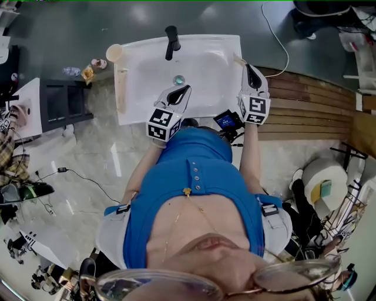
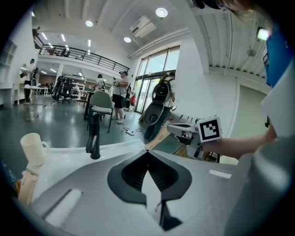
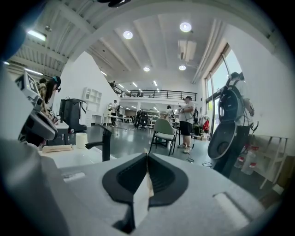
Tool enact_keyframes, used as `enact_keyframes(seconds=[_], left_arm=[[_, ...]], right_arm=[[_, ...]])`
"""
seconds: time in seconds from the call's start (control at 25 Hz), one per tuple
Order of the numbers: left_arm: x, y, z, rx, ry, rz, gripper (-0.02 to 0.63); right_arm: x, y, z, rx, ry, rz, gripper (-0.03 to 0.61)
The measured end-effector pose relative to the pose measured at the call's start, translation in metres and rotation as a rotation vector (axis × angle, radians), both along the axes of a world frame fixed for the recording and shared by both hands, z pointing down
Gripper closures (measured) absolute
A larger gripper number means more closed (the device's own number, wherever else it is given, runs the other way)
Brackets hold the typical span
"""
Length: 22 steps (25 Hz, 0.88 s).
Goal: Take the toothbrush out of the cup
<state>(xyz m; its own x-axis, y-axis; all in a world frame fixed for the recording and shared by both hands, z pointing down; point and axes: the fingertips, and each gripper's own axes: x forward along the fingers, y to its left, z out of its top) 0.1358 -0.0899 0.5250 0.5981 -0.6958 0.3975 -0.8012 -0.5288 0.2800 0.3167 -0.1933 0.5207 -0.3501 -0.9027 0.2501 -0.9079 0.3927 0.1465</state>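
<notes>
Head view — toothbrush (image 1: 238,59) in right tool (image 1: 248,67)

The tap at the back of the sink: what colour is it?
Black. The tap shows best in the head view.

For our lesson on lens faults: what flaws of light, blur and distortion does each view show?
Head view: lamp glare on the dark floor, glasses at the bottom edge blurred. Left gripper view: black round vignette, balcony rail bowed by the wide lens. Right gripper view: ceiling lamps blown white, near fingers slightly soft.
</notes>
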Motion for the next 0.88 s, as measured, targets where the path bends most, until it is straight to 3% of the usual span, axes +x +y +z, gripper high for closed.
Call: enact_keyframes(seconds=[0.88], left_arm=[[0.015,0.017,0.012,-0.030,-0.006,0.085,0.612]], right_arm=[[-0.006,0.049,0.063,-0.142,0.178,-0.106,0.569]])
